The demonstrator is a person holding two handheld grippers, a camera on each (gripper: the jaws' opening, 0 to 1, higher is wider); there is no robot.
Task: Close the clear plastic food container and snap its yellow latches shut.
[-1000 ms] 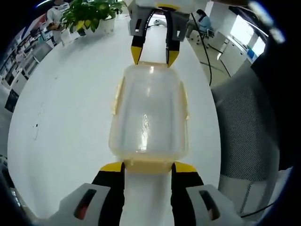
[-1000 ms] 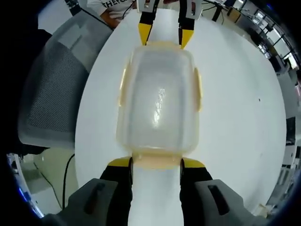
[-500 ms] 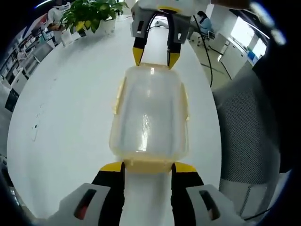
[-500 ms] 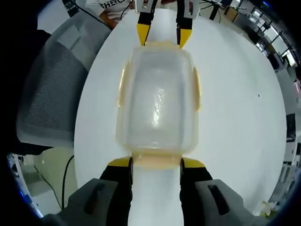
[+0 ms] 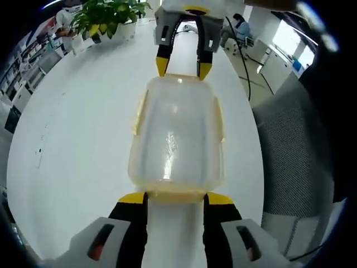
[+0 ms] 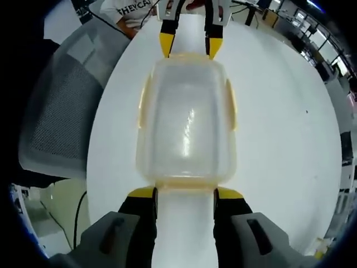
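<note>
- The container (image 5: 175, 134) sits on the white table (image 5: 78, 139), near its chair-side edge.
- The left gripper (image 5: 175, 199) and right gripper (image 6: 184, 194) are spread apart at opposite end latches.
- A shirt (image 6: 131, 6) reads "THEYCA", partly cut off.

White table (image 5: 83, 139), grey mesh chair (image 5: 290, 162)

The clear container (image 5: 175, 134) is showing pale yellow latches (image 6: 230, 106) against a white worktop (image 5: 78, 139); both grippers' black jaws are wearing yellow tips, beside what is probably a grey mesh chair (image 6: 58, 106).
</note>
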